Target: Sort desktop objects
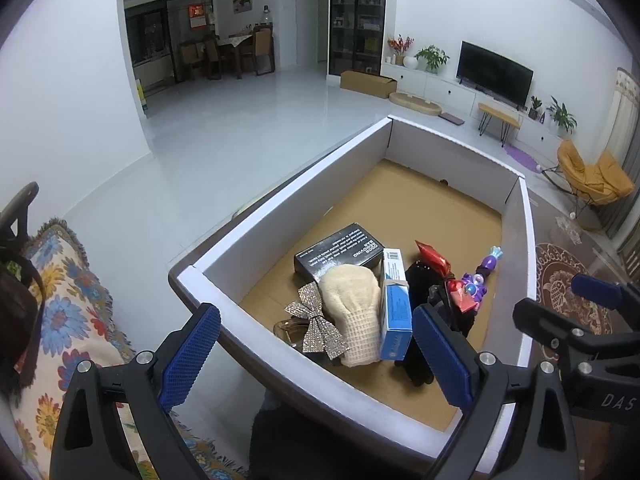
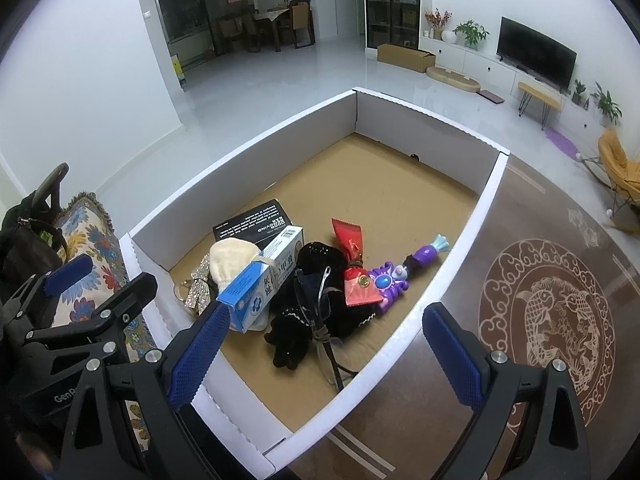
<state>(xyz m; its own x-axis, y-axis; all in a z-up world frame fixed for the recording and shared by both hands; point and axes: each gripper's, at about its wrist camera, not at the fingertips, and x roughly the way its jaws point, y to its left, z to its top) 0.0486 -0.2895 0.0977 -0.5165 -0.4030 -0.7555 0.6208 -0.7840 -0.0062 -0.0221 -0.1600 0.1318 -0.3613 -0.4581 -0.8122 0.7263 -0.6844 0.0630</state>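
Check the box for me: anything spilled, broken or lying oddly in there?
Nothing looks spilled or broken. The items are just heaped at the near end of the white-walled box: the blue toothpaste carton leans tilted on the cream knit mitten, and the eyeglasses lie across the black glove. Both tongs are open and empty.

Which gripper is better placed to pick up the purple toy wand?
Probably the right gripper. It is open above the box's near right side, where the purple toy wand lies uncovered. The left gripper, also open, faces the bow and cream cloth.
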